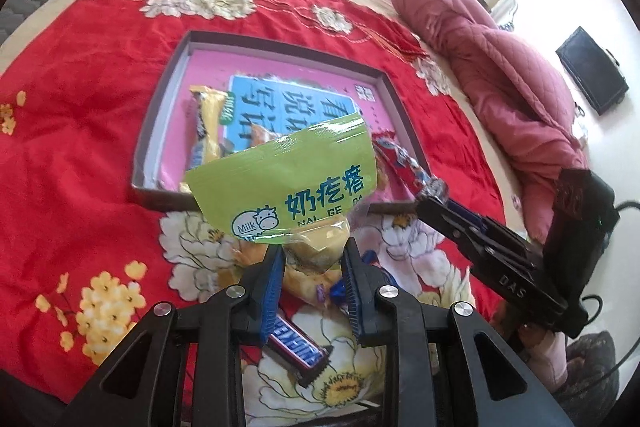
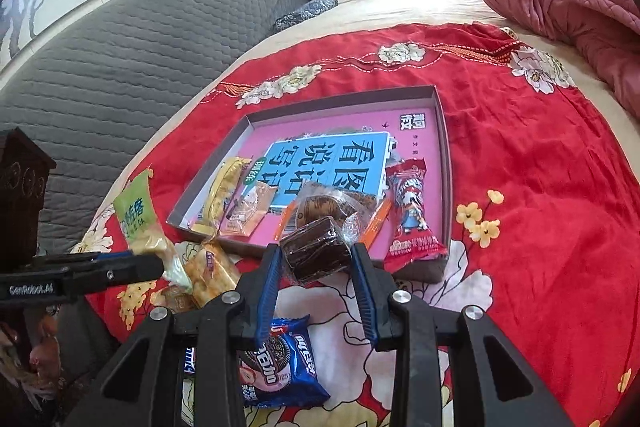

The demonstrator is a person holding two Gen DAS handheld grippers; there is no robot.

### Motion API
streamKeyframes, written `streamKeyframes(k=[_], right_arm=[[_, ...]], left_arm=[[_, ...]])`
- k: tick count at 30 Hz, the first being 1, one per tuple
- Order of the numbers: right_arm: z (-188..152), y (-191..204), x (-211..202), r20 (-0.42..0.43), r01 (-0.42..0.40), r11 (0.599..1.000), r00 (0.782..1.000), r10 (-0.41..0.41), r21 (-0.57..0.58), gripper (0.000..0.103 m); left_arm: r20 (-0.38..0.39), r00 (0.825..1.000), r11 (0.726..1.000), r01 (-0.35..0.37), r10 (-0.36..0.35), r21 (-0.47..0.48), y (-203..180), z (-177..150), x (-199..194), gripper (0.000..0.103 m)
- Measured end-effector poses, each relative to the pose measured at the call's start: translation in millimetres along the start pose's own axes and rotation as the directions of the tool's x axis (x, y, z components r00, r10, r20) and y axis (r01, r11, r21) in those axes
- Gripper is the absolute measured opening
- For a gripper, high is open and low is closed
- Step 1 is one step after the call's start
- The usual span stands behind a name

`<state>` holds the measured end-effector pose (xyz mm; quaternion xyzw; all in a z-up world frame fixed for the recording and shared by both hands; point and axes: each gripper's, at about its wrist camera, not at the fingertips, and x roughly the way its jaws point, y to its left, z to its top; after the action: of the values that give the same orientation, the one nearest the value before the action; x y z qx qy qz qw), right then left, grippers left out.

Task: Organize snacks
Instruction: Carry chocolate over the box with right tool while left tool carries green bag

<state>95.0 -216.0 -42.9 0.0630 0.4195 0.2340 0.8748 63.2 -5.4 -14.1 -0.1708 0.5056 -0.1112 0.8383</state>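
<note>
My left gripper (image 1: 314, 261) is shut on the lower end of a green milk-snack pouch (image 1: 288, 179), which stands up in front of the tray. The same pouch (image 2: 138, 215) and the left gripper (image 2: 160, 267) show at the left of the right wrist view. My right gripper (image 2: 316, 263) is shut on a brown cake in clear wrap (image 2: 316, 251), held just above the tray's near edge. The shallow cardboard tray (image 2: 444, 163) has a pink lining and holds a yellow bar (image 2: 222, 195), a red packet (image 2: 412, 211) and other wrapped snacks. In the left wrist view the right gripper (image 1: 430, 201) reaches over the tray (image 1: 160, 115).
On the red flowered cloth (image 2: 540, 187) near me lie an Oreo packet (image 2: 276, 367), cracker packs (image 2: 212, 271) and a Snickers bar (image 1: 296, 343). A pink quilt (image 1: 500, 67) is heaped at the right. A grey padded headboard (image 2: 120, 47) runs along the left.
</note>
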Motion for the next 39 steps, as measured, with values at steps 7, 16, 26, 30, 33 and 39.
streamKeyframes(k=[7,16,26,30,33,39], right_arm=[[5,-1,-2,0.021,-0.011,1.0,1.0,0.011,0.005,0.035],[11,-4,-1,0.039,-0.004,1.0,0.999,0.004,0.009,0.035],[19,-9,6,0.04,-0.008,1.0,0.999,0.008,0.019,0.035],[20,-9,9,0.036,0.003,1.0,0.999,-0.003,0.012,0.035],[21,-9,11,0.035,0.012,1.0,0.999,-0.012,0.013,0.035],[26,-16,23,0.019,0.03,0.999,0.999,-0.03,0.025,0.035]], left_arm=[[0.035,0.999,1.0,-0.025,0.025,-0.018,7,17,-3,0.029],[0.049,0.997,0.997,-0.056,0.058,-0.046,16,35,7,0.029],[0.044,0.995,0.993,-0.087,0.091,-0.077,30,52,28,0.029],[0.029,0.993,0.991,-0.108,0.111,-0.08,34,54,40,0.029],[0.011,0.992,0.99,-0.123,0.124,-0.075,35,54,47,0.029],[-0.024,0.991,0.989,-0.134,0.133,-0.064,35,52,58,0.029]])
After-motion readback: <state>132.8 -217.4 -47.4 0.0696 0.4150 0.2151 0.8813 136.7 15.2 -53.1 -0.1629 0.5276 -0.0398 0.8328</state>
